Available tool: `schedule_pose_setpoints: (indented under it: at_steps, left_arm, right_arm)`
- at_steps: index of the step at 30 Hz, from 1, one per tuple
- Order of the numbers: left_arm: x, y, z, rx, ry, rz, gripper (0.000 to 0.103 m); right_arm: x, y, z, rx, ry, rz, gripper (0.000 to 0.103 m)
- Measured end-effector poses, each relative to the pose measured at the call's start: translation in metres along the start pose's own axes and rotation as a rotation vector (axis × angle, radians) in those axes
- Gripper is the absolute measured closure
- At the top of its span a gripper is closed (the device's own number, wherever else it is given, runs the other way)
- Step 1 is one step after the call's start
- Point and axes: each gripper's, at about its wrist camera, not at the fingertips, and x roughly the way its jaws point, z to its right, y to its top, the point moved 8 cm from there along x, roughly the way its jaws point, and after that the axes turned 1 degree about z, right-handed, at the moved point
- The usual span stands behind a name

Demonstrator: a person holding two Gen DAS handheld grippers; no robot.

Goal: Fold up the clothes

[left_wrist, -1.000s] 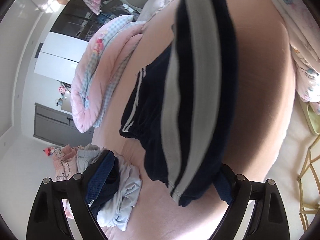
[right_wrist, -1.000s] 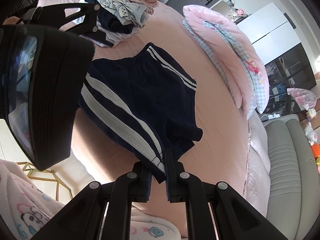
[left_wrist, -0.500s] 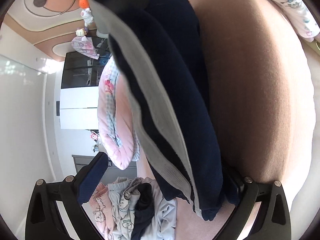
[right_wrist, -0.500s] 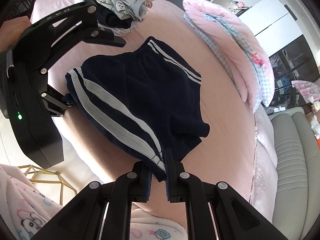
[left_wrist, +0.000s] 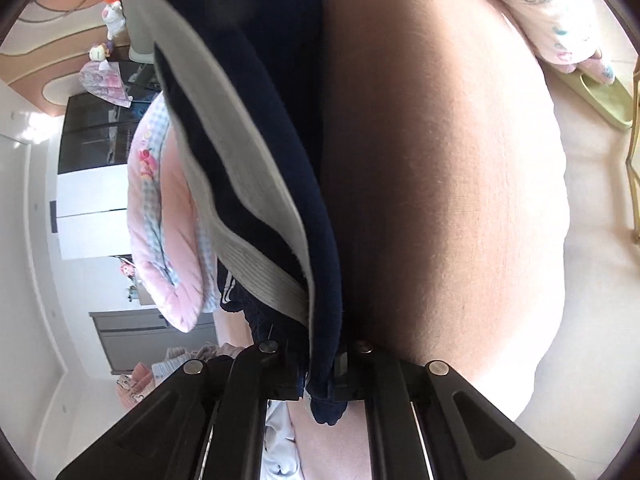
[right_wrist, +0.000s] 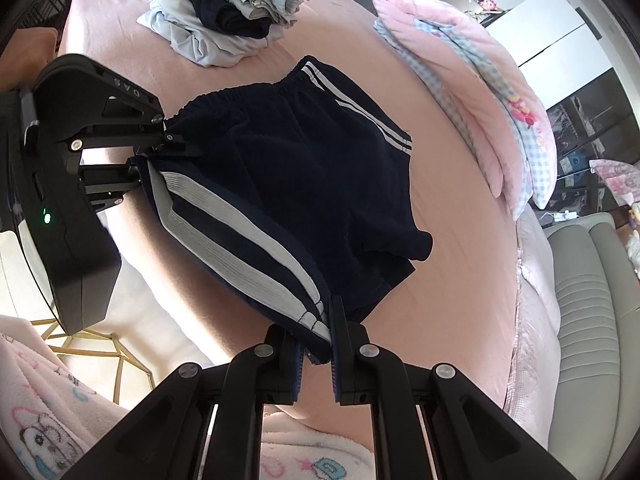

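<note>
Both grippers, left (right_wrist: 176,148) and right (right_wrist: 316,354), were clamped on the shorts (right_wrist: 304,168) (2 edge-only holds), so tension risked slippage.

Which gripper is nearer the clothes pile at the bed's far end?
Left. The left gripper grips the shorts just below the clothes pile; the right gripper holds their opposite end.

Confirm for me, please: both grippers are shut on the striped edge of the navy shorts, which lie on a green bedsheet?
Not quite: the bedsheet is pink, as the right wrist view shows. The left gripper and right gripper are indeed shut on the navy shorts.
</note>
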Motion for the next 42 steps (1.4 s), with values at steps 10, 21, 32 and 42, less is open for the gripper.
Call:
schedule_pose_setpoints:
  at_steps: [10, 21, 32, 42]
  left_arm:
    - [0.0, -0.002, -0.06, -0.173, -0.073, -0.015, 0.096]
    - [-0.003, 0.006, -0.095, -0.371, -0.131, -0.056, 0.094]
    - [0.009, 0.005, -0.118, -0.493, -0.254, -0.078, 0.093]
    - [0.025, 0.004, -0.126, -0.632, -0.351, -0.131, 0.093]
  right_arm:
    - [0.002, -0.001, 0.015, 0.03, 0.019, 0.021, 0.095]
    - [0.005, 0.012, 0.042, 0.08, 0.031, 0.043, 0.095]
    - [0.016, 0.031, 0.074, 0.137, 0.027, 0.078, 0.095]
    - [0.028, 0.054, 0.098, 0.181, 0.024, 0.112, 0.095]
